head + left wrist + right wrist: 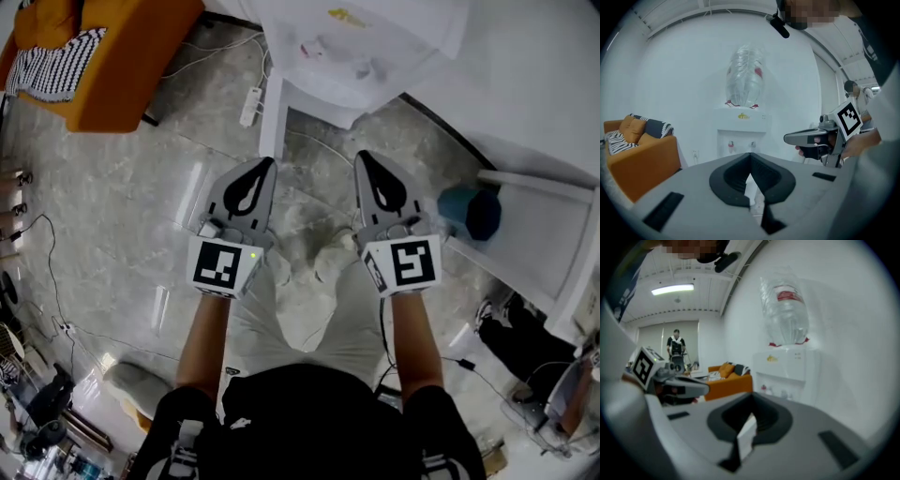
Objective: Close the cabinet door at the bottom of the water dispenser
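1. We hold both claws out in front of us, side by side and level. The left gripper (264,172) has its jaw tips together with nothing between them. The right gripper (367,169) is the same: closed and empty.
2. Neither claw touches anything, and there is bare floor (141,216) below and ahead of them.
3. The cabinet door (272,117) is at the foot of the unit. It's swung out toward us, seen edge-on, with the opening just to its right. It's well apart from both claws.
4. The water dispenser (361,47) stands against the wall with a bottle (746,77) on top. A power strip (251,106) lies just to its left, and an orange sofa (122,56) is further left.
5. Step: we read this as the approach, with no contact yet.
6. Next, in our judgement: drop low, put the closed left claw on the door's outer (left) face, and sweep it right and back until it's flush. No grip is needed. Risk: pushing near the hinge would give poor leverage.
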Tool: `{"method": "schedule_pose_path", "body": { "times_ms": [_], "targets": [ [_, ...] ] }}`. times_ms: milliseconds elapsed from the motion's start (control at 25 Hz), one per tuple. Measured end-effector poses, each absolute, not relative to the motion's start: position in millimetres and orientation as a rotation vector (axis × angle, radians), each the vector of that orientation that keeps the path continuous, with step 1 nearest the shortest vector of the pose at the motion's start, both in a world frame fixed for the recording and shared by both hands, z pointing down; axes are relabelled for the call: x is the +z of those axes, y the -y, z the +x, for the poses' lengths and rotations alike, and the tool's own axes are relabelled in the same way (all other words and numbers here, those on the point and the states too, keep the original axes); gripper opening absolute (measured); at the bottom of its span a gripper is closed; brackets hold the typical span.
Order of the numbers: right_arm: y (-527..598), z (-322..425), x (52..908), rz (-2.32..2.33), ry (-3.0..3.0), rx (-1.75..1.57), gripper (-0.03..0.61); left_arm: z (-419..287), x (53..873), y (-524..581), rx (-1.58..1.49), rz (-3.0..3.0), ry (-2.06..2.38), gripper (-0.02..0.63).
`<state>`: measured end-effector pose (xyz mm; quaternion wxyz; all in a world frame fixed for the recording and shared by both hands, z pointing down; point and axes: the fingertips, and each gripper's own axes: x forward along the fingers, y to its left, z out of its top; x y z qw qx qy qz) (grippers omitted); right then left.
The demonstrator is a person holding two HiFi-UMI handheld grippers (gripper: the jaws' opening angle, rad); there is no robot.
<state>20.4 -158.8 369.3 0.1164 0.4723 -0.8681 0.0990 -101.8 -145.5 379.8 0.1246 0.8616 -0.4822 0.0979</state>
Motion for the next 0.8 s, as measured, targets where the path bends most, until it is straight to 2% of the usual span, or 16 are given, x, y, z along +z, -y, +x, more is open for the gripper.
{"method": "schedule_pose_path", "body": {
  "times_ms": [800],
  "targets": [
    [204.4, 3.0, 546.5, 1.35, 2.588, 0.192, 0.034, -115.3, 544.2, 186.5, 0.229, 2.587, 1.443, 0.009]
  ]
}}
